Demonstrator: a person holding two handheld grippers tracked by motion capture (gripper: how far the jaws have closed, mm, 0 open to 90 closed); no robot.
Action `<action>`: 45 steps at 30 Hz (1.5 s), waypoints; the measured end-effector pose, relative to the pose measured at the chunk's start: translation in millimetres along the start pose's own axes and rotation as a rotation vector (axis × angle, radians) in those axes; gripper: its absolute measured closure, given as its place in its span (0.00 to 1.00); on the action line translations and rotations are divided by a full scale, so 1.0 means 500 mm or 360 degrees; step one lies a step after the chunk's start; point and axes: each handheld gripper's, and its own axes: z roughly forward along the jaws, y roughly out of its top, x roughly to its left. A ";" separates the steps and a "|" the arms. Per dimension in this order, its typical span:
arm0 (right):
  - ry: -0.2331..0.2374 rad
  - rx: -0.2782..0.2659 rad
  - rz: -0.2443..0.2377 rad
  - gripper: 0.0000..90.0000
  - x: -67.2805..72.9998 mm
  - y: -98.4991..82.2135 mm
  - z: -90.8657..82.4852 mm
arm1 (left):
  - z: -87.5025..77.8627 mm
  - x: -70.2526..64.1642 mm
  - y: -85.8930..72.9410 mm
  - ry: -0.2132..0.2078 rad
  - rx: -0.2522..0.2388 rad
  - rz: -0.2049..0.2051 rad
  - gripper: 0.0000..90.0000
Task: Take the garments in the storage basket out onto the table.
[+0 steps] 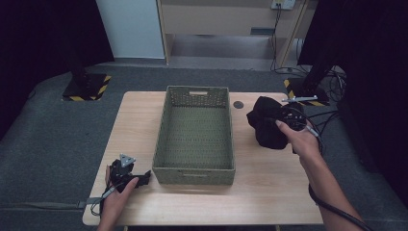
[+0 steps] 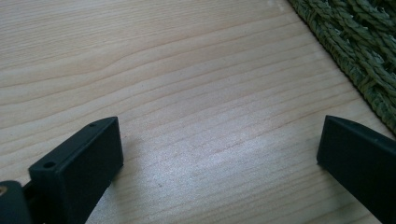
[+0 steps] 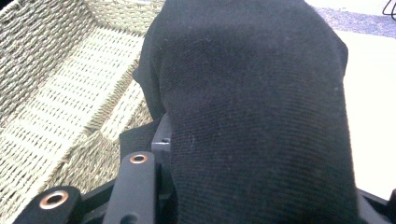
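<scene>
A black cloth point(image 1: 266, 126) is bunched up just above the table, to the right of a green woven basket point(image 1: 194, 90). My right gripper point(image 1: 280, 122) is shut on it, with a hand around the gripper body. In the right gripper view the black cloth point(image 3: 252, 102) bulges up between the jaws of the right gripper point(image 3: 252, 191) and hides their tips; the basket point(image 3: 60, 93) lies beyond it on the left. My left gripper point(image 1: 140, 178) rests on the table near the front left corner of the basket. The left gripper point(image 2: 219, 140) is open over bare wood, next to the basket wall point(image 2: 355, 51).
The wooden table point(image 1: 137, 120) has bare room left of the basket and along its front edge. A small dark round disc point(image 1: 238, 104) lies behind the cloth. Two stand bases with yellow-black tape point(image 1: 86, 89) point(image 1: 308, 94) sit on the floor beyond, with cables at the right.
</scene>
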 end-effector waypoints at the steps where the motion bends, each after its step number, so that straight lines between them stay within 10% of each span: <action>1: 0.0001 0.0000 -0.0002 0.65 0.001 0.000 0.002 | 0.000 0.000 0.000 0.0000 0.0000 0.0000 0.00; 45: -0.0096 0.0193 0.0018 0.62 -0.021 -0.093 0.167 | 0.000 0.000 0.000 0.0000 0.0000 0.0000 0.00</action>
